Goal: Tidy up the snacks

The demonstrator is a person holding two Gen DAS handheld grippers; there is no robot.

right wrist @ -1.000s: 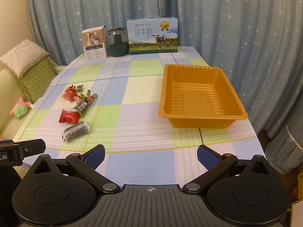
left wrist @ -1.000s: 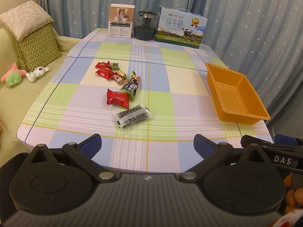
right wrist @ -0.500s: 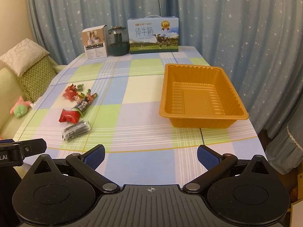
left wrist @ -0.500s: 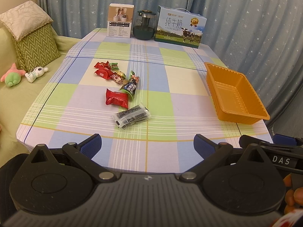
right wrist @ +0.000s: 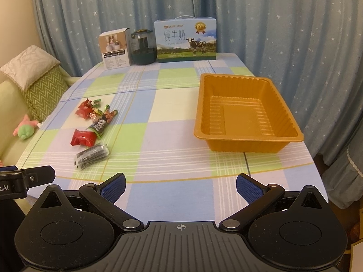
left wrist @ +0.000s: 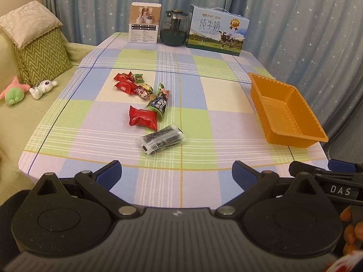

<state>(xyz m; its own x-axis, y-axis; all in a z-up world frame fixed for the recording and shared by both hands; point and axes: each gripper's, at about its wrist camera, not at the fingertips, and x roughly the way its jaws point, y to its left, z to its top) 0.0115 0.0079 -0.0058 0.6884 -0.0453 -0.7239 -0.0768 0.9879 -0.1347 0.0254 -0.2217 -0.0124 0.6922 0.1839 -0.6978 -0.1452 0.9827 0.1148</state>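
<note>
Nearest the cameras, the left gripper (left wrist: 177,174) and the right gripper (right wrist: 180,187) both hang over the near edge of the bench (right wrist: 172,158), each with its jaws spread wide apart and nothing between the blue fingertips (right wrist: 114,187). In the left wrist view the right gripper's black body shows at the right margin, with orange fingers of the hand (left wrist: 351,229) that carries it beneath. Just beyond the left gripper, on the checked cloth of the bench, lies a clear packet with dark print (left wrist: 161,139), the closest of the snacks. Behind it and touching nothing but the cloth sits a red wrapped snack (left wrist: 143,119), and just past that a dark green bar wrapper (left wrist: 158,103) lies angled away. Farther still a small cluster of red and mixed candies (left wrist: 129,85) lies bunched together. Well apart from all of these, on the right half of the bench, stands the orange tray (right wrist: 247,137), with nothing in it. At the far edge a white box (right wrist: 115,48), a dark glass jar (right wrist: 144,47) and a blue milk carton (right wrist: 186,40) stand in a row before the starred curtain (right wrist: 283,22). To the left, off the bench, cushions (left wrist: 37,49) and two soft toys (left wrist: 27,89) rest on a sofa.
</note>
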